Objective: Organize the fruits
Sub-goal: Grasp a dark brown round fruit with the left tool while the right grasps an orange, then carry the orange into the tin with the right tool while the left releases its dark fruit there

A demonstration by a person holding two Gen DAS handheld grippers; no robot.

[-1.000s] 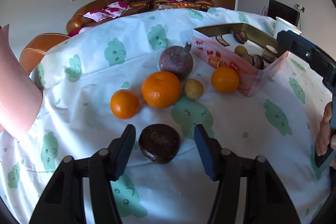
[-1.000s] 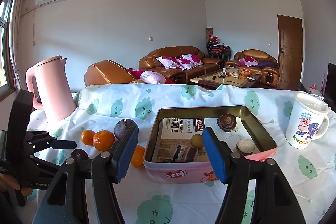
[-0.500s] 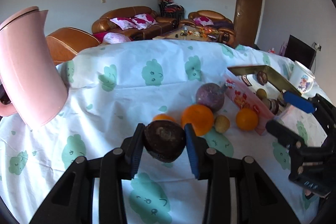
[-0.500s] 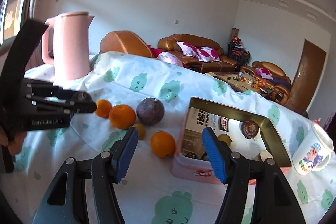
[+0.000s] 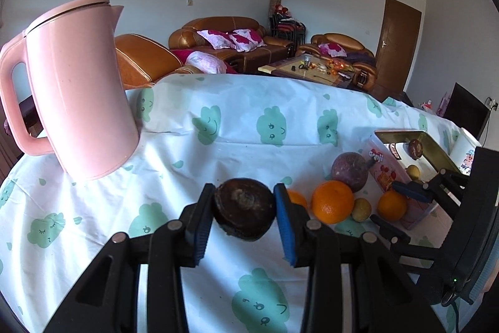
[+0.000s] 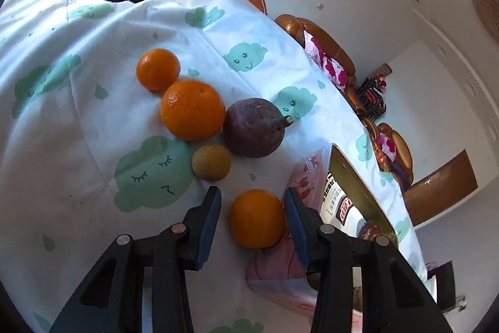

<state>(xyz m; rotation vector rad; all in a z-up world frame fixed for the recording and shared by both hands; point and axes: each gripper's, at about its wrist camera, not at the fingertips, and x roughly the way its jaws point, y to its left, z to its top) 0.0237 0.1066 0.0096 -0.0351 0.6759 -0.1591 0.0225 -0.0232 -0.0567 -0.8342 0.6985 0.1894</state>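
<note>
At the far left of the left wrist view, a pink kettle (image 5: 78, 89) is seen upright on the bench (image 5: 234, 145), which is covered by a white cloth printed with green cloud faces. The left gripper (image 5: 244, 209) is closed on a dark brown round fruit (image 5: 244, 213), which is pressed between the two blue pads and held clear of the cloth. To the right of it, a large orange (image 5: 333, 202), a purple fruit with a stem (image 5: 350, 171), a small tan fruit (image 5: 361, 209) and a further orange (image 5: 392, 205) are grouped on the cloth. A pink tin with a gold rim (image 5: 382, 161) stands just beside that orange, and several fruits are seen inside it. A white mug (image 5: 466, 147) is partly visible beyond the tin. In the right wrist view, a small orange (image 6: 158, 69) lies at the left of the group, touching the large orange (image 6: 192, 109). The right gripper (image 6: 253, 216) has just been closing, and an orange (image 6: 257, 218) lies between its pads. The right pad appears to touch the orange, while a gap remains at the left pad, so no grip is formed. This orange rests on the cloth just beside the tin (image 6: 307, 173).
</note>
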